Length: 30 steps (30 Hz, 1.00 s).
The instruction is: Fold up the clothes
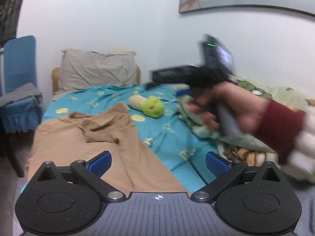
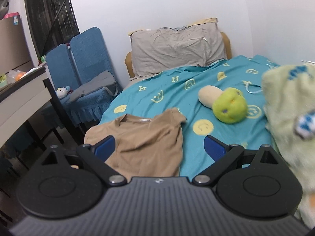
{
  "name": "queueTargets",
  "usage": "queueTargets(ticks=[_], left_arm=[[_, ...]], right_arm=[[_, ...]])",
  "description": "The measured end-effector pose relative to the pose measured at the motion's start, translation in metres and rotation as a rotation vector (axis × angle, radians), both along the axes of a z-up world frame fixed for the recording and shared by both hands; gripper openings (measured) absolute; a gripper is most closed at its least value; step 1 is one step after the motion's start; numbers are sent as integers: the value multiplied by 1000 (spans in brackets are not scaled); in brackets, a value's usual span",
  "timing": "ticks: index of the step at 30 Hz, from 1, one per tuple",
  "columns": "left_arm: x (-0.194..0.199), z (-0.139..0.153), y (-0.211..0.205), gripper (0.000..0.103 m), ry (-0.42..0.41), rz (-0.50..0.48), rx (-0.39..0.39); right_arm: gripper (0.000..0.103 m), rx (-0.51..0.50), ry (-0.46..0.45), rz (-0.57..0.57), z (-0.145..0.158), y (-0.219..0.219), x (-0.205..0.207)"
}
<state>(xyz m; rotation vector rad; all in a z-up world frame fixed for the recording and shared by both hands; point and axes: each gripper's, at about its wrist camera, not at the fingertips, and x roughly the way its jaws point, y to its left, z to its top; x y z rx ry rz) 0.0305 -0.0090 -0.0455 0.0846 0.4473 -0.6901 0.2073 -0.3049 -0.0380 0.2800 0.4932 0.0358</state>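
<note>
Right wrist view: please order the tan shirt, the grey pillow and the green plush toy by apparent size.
1-2. tan shirt and grey pillow: alike; the shirt lies nearer, so unsure.
3. green plush toy

Bed with a teal patterned sheet and several things lying on it.

The bed (image 2: 177, 82) is covered by a teal sheet with yellow smiley faces. A tan shirt (image 2: 145, 139) lies crumpled at its near left edge. A green and cream plush toy (image 2: 226, 104) lies near the middle. A pale green blanket (image 2: 289, 118) is heaped along the right side. A grey pillow (image 2: 177, 49) leans at the head.
</note>
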Motion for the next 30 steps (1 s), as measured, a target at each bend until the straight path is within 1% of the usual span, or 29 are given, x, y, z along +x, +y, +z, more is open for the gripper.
queueTargets(ticks=[2, 5, 9, 13, 19, 21, 22, 26, 28, 30], left_arm=[[4, 3, 7, 103, -3, 44, -3], [12, 4, 17, 103, -1, 115, -7], [23, 7, 32, 103, 11, 202, -31], [35, 7, 45, 103, 36, 288, -35], [40, 10, 62, 103, 58, 367, -50], [48, 9, 69, 103, 78, 407, -64], [57, 7, 74, 103, 100, 433, -76], [118, 3, 103, 103, 230, 558, -148], [162, -4, 124, 102, 297, 637, -199], [207, -19, 148, 102, 347, 697, -258]], right_arm=[[98, 11, -5, -2, -1, 8, -27], [98, 25, -10, 14, -4, 22, -57], [98, -10, -52, 23, -1, 44, -81], [98, -16, -79, 23, -3, 58, -91], [98, -28, -65, 10, -10, 66, -91], [98, -31, -59, 4, -13, 67, -91], [98, -32, -56, 0, -15, 68, -91], [98, -36, -45, -12, -20, 71, -90], [98, -37, -38, -19, -23, 72, -89], [98, -29, -20, -28, -27, 70, -85]])
